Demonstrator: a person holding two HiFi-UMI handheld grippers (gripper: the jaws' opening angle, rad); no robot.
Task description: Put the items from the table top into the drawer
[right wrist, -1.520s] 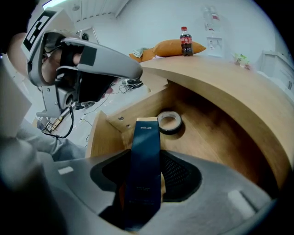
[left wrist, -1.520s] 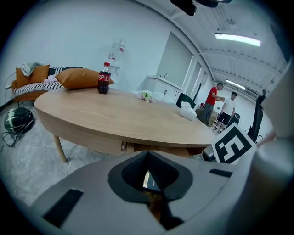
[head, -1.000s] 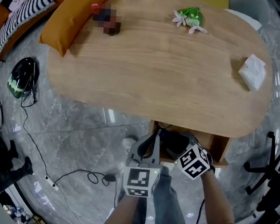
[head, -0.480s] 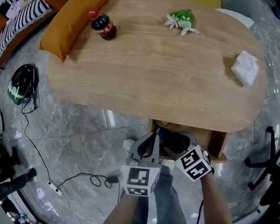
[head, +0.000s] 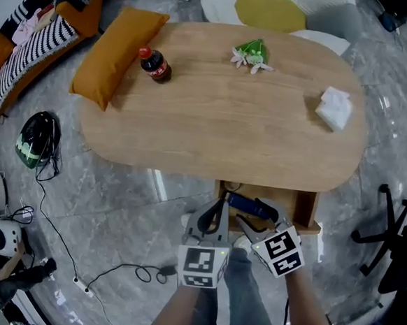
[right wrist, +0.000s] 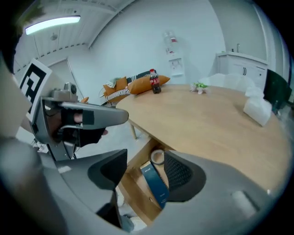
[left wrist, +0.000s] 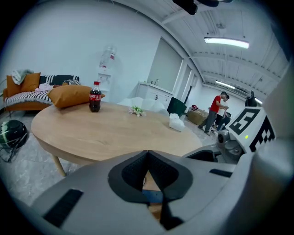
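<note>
On the oval wooden table [head: 220, 131] stand a cola bottle [head: 155, 65] at the far left, a small flower sprig [head: 250, 57] at the far middle and a white tissue pack [head: 334, 109] at the right. The drawer [head: 305, 210] under the near edge is pulled out, with a dark blue box [head: 253, 206] in it. A tape roll [right wrist: 157, 157] lies beside the blue box [right wrist: 156, 186] in the right gripper view. My left gripper [head: 221, 203] is shut and empty, just left of the drawer. My right gripper [head: 244, 224] is open and empty, in front of the drawer.
An orange cushion [head: 117, 50] overhangs the table's far left edge beside a striped sofa [head: 30, 46]. A helmet [head: 35, 138] and cables [head: 111, 270] lie on the floor at left. An office chair [head: 394, 236] stands at right. Two people [left wrist: 219, 112] stand far off.
The head view has pulled back and shows more of the room. My right gripper has drawn back a little from the drawer, and the blue box now shows inside it.
</note>
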